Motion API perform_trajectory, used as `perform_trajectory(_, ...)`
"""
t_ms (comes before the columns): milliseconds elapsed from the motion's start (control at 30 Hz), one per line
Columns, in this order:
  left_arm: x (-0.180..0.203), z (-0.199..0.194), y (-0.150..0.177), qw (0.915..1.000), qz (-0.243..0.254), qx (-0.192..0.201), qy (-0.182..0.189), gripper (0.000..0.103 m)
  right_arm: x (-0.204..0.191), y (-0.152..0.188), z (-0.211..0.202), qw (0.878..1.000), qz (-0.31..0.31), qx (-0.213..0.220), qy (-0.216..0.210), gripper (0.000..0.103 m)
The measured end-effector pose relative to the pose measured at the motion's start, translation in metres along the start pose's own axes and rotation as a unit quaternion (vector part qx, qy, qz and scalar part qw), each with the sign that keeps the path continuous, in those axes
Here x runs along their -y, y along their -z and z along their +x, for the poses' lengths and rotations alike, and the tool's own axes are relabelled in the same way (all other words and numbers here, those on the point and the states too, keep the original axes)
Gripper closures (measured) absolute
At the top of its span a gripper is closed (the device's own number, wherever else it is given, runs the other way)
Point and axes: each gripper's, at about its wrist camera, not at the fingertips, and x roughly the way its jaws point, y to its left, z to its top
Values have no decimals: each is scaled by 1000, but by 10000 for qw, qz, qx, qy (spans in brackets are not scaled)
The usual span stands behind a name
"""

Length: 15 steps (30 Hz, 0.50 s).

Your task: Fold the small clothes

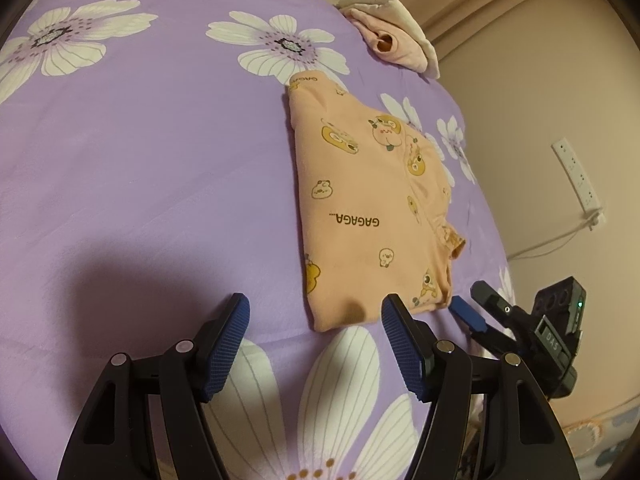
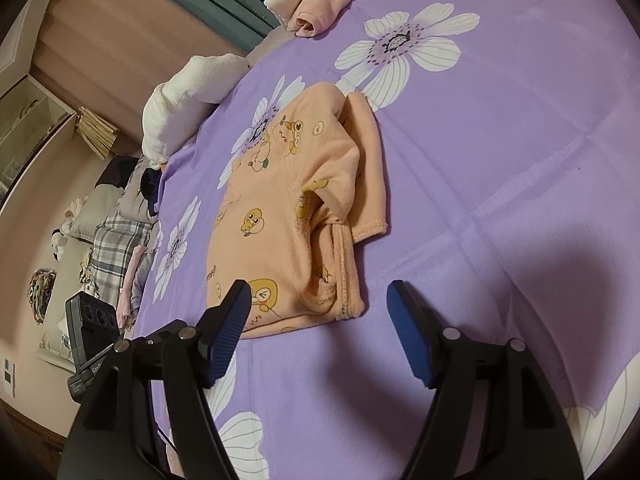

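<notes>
left tongs point(image 1: 316, 320) and right tongs point(image 2: 318, 306) hang wide open and empty just before the folded peach top point(image 1: 368, 208) on the purple bed point(image 1: 140, 180); next likely a final fold, gripping its near edge.

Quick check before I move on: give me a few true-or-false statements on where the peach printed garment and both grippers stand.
1. The peach cartoon-print baby garment lies folded on the purple floral bedsheet. True.
2. The left gripper is clamped on the garment. False: it is open and holds nothing.
3. The right gripper is open. True.
4. The pale pink bundled cloth lies on top of the garment. False: it sits apart, near the bed's far edge.
</notes>
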Motion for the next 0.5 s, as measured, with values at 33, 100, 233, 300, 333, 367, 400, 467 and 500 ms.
perform_trajectory(33, 0, 1, 0, 10000, 3, -8, -5, 36, 0, 0, 0, 10000, -1, -2, -2, 32)
perform_trajectory(100, 1, 2, -1, 10000, 1, -14, -3, 36, -1, -1, 0, 10000, -10, -7, -2, 32)
perform_trajectory(233, 2, 3, -1, 10000, -4, -18, 2, 36, -1, -3, 1, 10000, -20, -10, -19, 32)
perform_trajectory(300, 2, 3, -2, 10000, 1, -15, -1, 36, -2, -4, 2, 10000, -25, -11, -23, 32)
perform_trajectory(333, 2, 3, -2, 10000, -2, -16, -4, 36, -2, -4, 2, 10000, -24, -13, -20, 32)
perform_trajectory(367, 3, 4, -2, 10000, 3, -22, -7, 36, -2, -4, 2, 10000, -23, -12, -17, 32)
perform_trajectory(400, 3, 5, -2, 10000, 3, -24, -9, 36, -2, -5, 2, 10000, -25, -17, -16, 32)
perform_trajectory(467, 4, 7, -3, 10000, 6, -31, -7, 36, -2, -5, 2, 10000, -22, -18, -22, 32)
perform_trajectory(500, 4, 7, -3, 10000, 2, -32, -8, 36, -2, -5, 3, 10000, -21, -24, -27, 32)
